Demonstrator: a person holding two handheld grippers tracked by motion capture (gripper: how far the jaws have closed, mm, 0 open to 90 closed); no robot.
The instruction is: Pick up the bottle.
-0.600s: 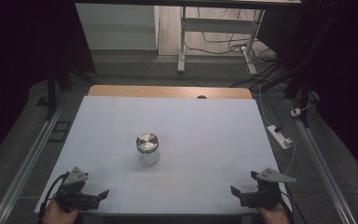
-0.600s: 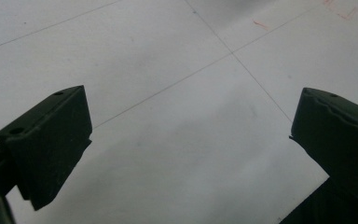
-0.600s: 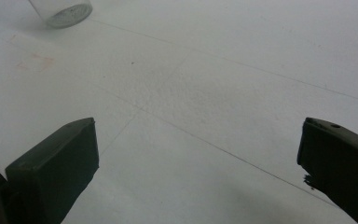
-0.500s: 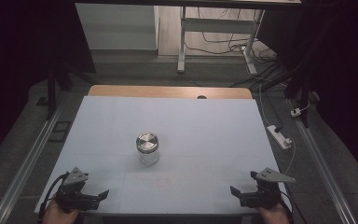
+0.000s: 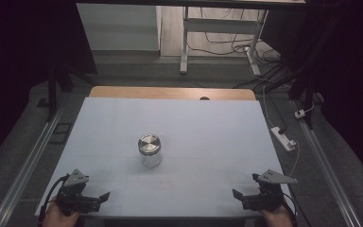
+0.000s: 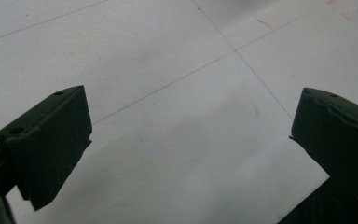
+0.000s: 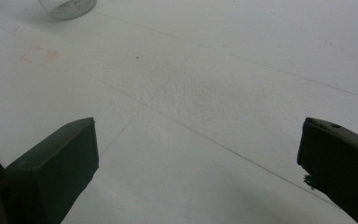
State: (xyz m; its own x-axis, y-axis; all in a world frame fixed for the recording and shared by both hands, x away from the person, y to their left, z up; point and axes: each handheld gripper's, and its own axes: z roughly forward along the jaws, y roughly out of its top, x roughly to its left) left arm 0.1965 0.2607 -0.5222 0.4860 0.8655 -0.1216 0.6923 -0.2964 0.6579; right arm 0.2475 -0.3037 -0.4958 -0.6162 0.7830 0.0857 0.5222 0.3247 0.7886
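Observation:
A small clear glass jar point(image 5: 150, 150) with a silver metal lid stands upright near the middle of the white table point(image 5: 194, 123). My left gripper point(image 5: 105, 196) rests at the near left corner, well short of the jar, its jaws wide apart with nothing between them point(image 6: 186, 135). At the near right corner my right gripper point(image 5: 236, 195) is open too and holds nothing point(image 7: 198, 154). The jar's base point(image 7: 68, 8) shows at the top left of the right gripper view, far beyond the jaws.
A wooden strip point(image 5: 172, 92) runs along the table's far edge. A white power strip point(image 5: 283, 138) with its cable lies on the floor to the right. Metal rails point(image 5: 26, 165) flank the table, and a desk frame point(image 5: 185, 38) stands behind it.

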